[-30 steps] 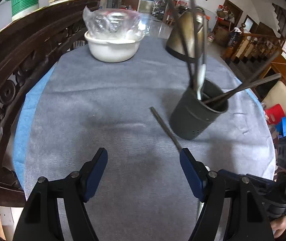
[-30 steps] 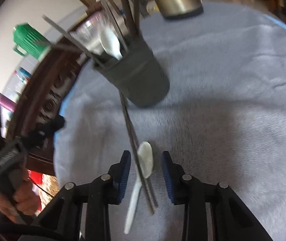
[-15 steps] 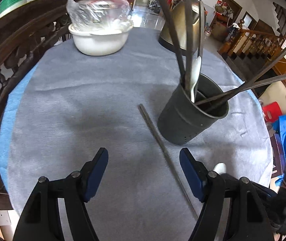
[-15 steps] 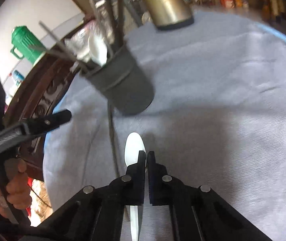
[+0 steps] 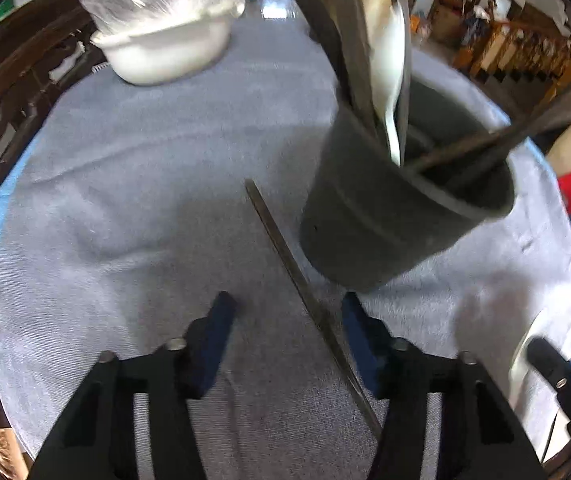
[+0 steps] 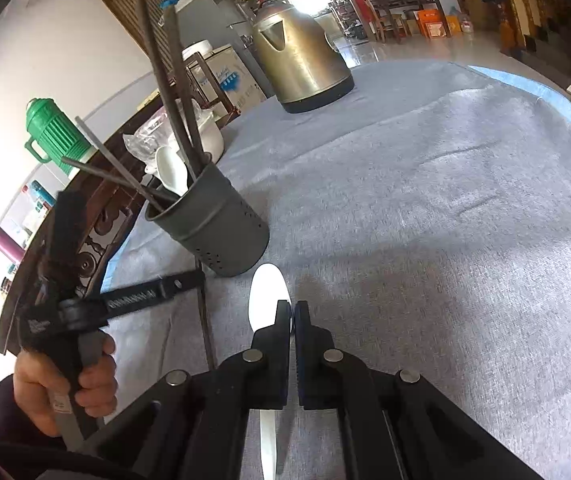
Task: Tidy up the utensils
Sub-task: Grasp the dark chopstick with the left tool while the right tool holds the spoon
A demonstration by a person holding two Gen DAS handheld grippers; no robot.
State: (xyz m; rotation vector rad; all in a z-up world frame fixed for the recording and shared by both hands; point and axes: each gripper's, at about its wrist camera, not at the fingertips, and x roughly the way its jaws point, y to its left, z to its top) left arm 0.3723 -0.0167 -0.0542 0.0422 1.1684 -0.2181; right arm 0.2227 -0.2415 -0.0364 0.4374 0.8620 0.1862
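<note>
Right gripper [image 6: 292, 316] is clamped tight on the white spoon [image 6: 267, 294], bowl poking forward, lifted clear of the cloth. Left gripper [image 5: 285, 312] is closing, pads straddling the loose chopstick [image 5: 281, 248] on the table, not pressing yet. Risk: that chopstick sits hard against the dark holder [image 5: 385, 220]; an off-centre pinch could skid it or nudge the holder.

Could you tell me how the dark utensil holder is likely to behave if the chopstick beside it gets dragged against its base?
The utensil holder may tip: it already looks tilted, and long chopsticks lean far past its rim. Its thin perforated wall suggests it is light, so it could slide on the grey cloth instead. The loose chopstick between the closing left claw looks stiff and should not bend.
</note>
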